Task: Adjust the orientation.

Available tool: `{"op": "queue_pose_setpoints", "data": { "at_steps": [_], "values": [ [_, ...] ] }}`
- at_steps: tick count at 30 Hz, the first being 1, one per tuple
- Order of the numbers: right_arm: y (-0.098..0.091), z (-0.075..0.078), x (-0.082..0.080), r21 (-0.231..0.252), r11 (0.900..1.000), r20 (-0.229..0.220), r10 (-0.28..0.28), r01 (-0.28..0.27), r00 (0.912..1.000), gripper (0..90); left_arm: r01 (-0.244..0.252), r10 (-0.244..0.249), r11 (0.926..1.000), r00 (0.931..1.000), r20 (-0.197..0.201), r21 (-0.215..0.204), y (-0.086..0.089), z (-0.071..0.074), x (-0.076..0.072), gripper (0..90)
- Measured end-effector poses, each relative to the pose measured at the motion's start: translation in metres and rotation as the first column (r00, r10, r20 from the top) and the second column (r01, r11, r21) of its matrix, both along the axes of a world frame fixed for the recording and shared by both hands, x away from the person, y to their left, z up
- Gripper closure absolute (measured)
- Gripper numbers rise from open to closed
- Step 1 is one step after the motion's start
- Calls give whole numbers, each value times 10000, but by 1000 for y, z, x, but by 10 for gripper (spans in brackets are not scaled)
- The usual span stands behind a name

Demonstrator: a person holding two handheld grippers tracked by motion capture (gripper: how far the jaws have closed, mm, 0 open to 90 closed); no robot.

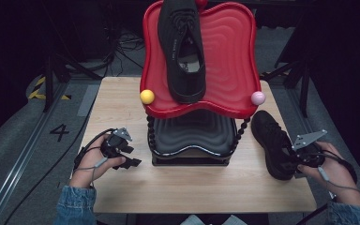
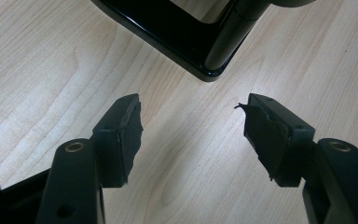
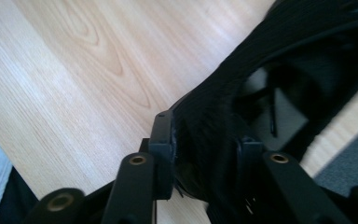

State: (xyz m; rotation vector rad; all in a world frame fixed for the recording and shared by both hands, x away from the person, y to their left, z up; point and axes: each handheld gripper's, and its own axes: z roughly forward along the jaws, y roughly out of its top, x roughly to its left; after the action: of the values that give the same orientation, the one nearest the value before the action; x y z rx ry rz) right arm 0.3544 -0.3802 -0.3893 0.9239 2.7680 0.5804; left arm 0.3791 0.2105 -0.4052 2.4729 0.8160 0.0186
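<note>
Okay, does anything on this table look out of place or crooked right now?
One black shoe lies on the red top tray, its toe poking past the far rim. Its mate sits on the table right of the rack, heel wall between the right gripper jaws. The left gripper pads look frayed.

Two black shoes: one shoe (image 1: pixel 183 51) lies on the red tray, the other shoe (image 1: pixel 272 140) on the table (image 1: pixel 122 117). There are two trays, one red tray (image 1: pixel 229 56) above one black tray (image 1: pixel 192 136). Two balls sit at the red tray's corners, one yellow ball (image 1: pixel 147 96) and one pink ball (image 1: pixel 258 98).
</note>
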Motion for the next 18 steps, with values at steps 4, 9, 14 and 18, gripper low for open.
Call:
{"op": "queue_pose_setpoints", "data": {
  "at_steps": [4,9,14,18],
  "values": [
    [4,-10,5,-356,9988,-222,340,-347,9992,704,24,-24,10000,10000,39,-60,1,-1,0,374],
    [4,-16,7,-142,9985,-319,517,-522,9982,707,-57,57,9999,10000,19,-84,1,0,-1,374],
    [5,-18,8,-40,9991,-581,424,-427,9974,734,-82,82,9999,10000,-1,-118,1,0,-1,374],
    [4,-19,8,161,9993,-742,340,-329,9967,772,-82,83,9999,10000,43,-142,1,0,-1,373]
  ]
}}
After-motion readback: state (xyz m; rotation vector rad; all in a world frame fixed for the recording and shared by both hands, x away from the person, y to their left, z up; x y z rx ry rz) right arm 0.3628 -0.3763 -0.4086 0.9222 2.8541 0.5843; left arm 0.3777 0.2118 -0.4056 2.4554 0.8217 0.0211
